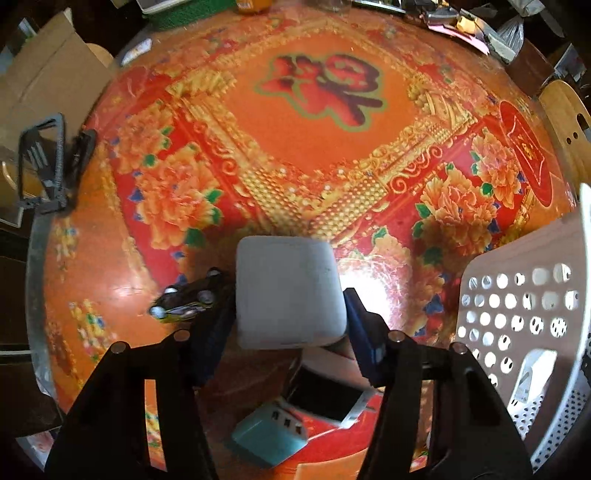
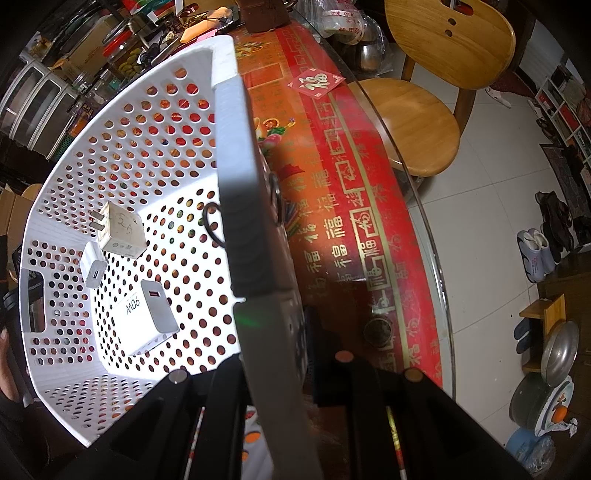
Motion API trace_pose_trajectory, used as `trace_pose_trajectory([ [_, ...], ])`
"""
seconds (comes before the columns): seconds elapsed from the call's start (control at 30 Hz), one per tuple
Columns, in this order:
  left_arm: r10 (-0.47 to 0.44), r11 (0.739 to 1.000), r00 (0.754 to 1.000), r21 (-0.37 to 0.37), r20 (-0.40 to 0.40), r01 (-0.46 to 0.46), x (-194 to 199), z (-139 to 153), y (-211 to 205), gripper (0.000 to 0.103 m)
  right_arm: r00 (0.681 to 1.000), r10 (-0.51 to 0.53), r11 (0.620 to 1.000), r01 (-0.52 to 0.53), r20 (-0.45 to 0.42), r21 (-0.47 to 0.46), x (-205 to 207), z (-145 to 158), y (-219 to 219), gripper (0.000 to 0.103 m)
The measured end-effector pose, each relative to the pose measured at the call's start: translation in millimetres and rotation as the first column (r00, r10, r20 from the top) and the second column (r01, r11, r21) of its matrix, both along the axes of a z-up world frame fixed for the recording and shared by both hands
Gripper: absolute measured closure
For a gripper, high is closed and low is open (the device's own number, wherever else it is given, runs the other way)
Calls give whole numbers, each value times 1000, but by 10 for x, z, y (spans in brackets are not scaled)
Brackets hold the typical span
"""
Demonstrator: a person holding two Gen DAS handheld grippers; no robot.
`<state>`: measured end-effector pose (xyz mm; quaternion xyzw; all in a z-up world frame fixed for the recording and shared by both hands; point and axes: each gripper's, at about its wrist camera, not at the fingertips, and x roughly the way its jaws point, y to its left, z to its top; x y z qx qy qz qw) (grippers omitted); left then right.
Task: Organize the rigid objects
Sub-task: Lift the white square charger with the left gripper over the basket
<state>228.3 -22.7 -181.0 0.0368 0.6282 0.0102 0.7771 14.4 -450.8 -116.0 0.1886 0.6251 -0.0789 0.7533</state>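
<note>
My left gripper point(image 1: 290, 325) is shut on a white square charger block point(image 1: 288, 291) and holds it above the red and gold table point(image 1: 321, 147). A toy car point(image 1: 184, 301) lies on its side just left of it. A teal power strip point(image 1: 266, 435) and a black-and-white box point(image 1: 325, 398) lie below the gripper. My right gripper point(image 2: 273, 373) is shut on the rim point(image 2: 236, 184) of the white perforated basket point(image 2: 147, 155), which is tilted. Inside it lie a plug charger marked 2A point(image 2: 122, 230), a small white charger point(image 2: 94, 269) and a flat 90W charger point(image 2: 147, 317).
The basket also shows at the right in the left wrist view point(image 1: 524, 325). A black wire frame point(image 1: 48, 162) stands at the table's left edge. Clutter lines the far edge point(image 1: 461, 22). A wooden chair point(image 2: 424, 110) stands beside the glass table edge point(image 2: 417, 184). Shoes and pots sit on the floor point(image 2: 546, 362).
</note>
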Motion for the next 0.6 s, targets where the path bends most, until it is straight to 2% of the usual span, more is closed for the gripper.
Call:
trace_pose_trajectory([
  [0.17, -21, 999, 1000, 50, 19, 20, -117, 131, 61, 49, 1000, 0, 1000, 0, 1, 1, 7, 2, -4, 93],
  [0.43, -39, 998, 998, 57, 53, 36, -340, 388, 193, 49, 1000, 4, 1000, -4, 1, 1, 24, 5, -9, 93],
  [0.6, -46, 998, 993, 55, 111, 40, -480, 721, 194, 49, 1000, 3, 1000, -3, 1, 2, 25, 4, -9, 93],
])
